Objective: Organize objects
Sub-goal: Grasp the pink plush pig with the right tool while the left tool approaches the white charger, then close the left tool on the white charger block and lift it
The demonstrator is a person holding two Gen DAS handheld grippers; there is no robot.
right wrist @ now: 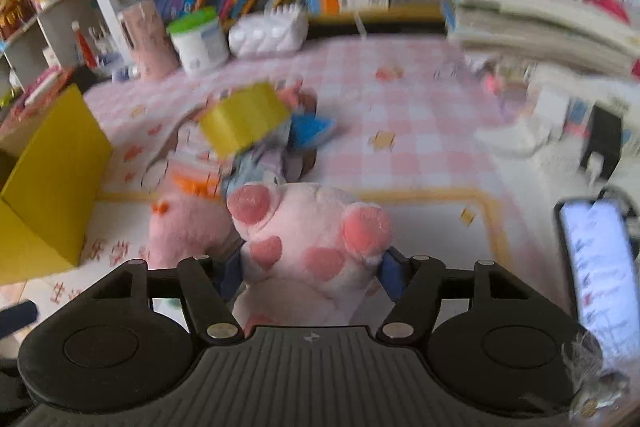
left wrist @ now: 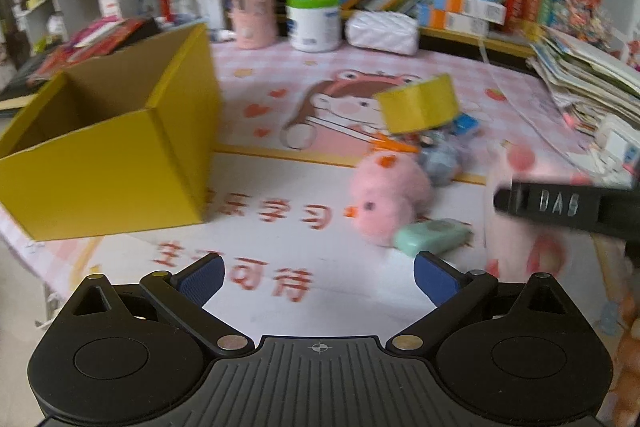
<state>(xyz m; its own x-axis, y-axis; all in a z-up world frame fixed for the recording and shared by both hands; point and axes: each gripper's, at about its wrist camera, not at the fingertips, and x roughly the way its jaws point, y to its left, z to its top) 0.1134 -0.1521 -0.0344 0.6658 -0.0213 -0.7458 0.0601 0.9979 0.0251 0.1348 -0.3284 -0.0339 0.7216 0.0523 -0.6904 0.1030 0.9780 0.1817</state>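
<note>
My right gripper (right wrist: 310,267) is shut on a pink paw-shaped plush (right wrist: 312,235); both blue pads press its sides. In the left wrist view that gripper (left wrist: 560,207) comes in from the right edge, with the paw plush (left wrist: 516,239) blurred under it. My left gripper (left wrist: 318,263) hangs open over the desk mat with nothing between its fingers. An open yellow cardboard box (left wrist: 100,163) stands at the left. Past the left gripper lie a pink chick plush (left wrist: 384,195), a mint-green case (left wrist: 432,237), a blue-grey soft toy (left wrist: 440,159) and a yellow block (left wrist: 416,105).
A pink cup (left wrist: 254,11), a white jar with a green lid (left wrist: 314,23) and a white pouch (left wrist: 382,31) stand at the back below shelves of books. A stack of papers (left wrist: 580,75) fills the right side. A lit phone (right wrist: 600,267) lies at the near right.
</note>
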